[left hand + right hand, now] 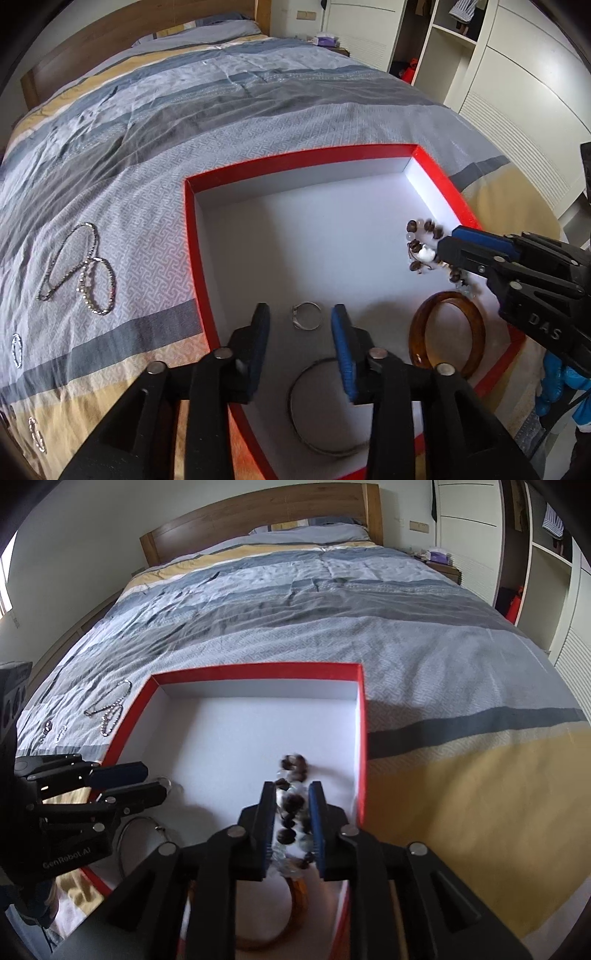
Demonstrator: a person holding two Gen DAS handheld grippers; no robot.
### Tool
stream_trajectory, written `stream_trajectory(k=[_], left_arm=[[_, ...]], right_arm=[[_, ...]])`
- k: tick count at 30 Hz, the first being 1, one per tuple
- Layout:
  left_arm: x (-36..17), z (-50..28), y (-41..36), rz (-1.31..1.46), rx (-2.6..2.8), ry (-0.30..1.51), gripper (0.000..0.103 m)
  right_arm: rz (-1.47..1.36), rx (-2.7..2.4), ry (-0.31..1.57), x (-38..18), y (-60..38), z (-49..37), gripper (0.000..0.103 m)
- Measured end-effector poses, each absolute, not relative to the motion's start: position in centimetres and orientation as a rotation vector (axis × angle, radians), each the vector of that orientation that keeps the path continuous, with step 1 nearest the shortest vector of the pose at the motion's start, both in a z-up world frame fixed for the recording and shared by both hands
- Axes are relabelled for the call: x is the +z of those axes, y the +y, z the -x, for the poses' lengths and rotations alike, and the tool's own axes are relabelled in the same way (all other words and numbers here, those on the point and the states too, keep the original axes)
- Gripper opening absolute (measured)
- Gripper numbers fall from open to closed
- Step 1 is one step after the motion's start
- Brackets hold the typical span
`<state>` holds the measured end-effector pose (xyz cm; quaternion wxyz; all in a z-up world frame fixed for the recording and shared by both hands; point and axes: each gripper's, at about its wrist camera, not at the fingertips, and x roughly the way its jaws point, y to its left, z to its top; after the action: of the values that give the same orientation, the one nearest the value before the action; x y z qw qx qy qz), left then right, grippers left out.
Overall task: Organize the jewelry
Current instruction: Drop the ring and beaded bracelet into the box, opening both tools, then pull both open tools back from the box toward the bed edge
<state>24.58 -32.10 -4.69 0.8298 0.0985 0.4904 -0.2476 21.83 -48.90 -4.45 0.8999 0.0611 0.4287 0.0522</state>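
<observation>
While the bead bracelet (293, 805) lies between my right claw's (291, 827) two fingers, I cannot quite tell through the blur whether the pads press on it; I read the jaws as parted with the beads loose between them. It sits in the red box (448, 192), near the wall on that claw's right side. Just below this claw, an amber bangle (476, 332) rests on the white floor of the box. My left claw (300, 332) is released, jaws apart and gripping nothing; a small silver ring (306, 315) lies on the box floor between its fingertips, apart from both pads. Closer to that claw's base, a thin silver bangle (295, 424) lies flat. Off to the left claw's left, outside the box, two silver chains (79, 269) overlap on the striped bedcover (258, 110), and two small sparkly pieces (16, 350) lie nearer the bed's edge.
</observation>
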Motion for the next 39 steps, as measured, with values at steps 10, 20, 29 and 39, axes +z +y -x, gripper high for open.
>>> stream_trajectory(k=[10,20,29,39], left_arm=[[0.0,-21.1,-29.5,-0.174,-0.513,0.973,0.043],[3.8,-16.0,-23.1,-0.131,-0.416,0.937,0.051],[5.7,-10.8,-18.6,-0.111,-0.376,0.908,0.065],[6.4,-6.8,-12.5,-0.078,-0.296,0.865,0.074]], right_arm=[[-0.133,0.051,0.82,0.4,-49.5,-17.9,0.027],[-0.228,-0.011,0.747,5.1,-49.9,-12.0,0.027],[-0.272,0.004,0.724,6.7,-47.8,-7.7,0.027],[-0.27,0.037,0.714,7.8,-44.2,-4.9,0.027]])
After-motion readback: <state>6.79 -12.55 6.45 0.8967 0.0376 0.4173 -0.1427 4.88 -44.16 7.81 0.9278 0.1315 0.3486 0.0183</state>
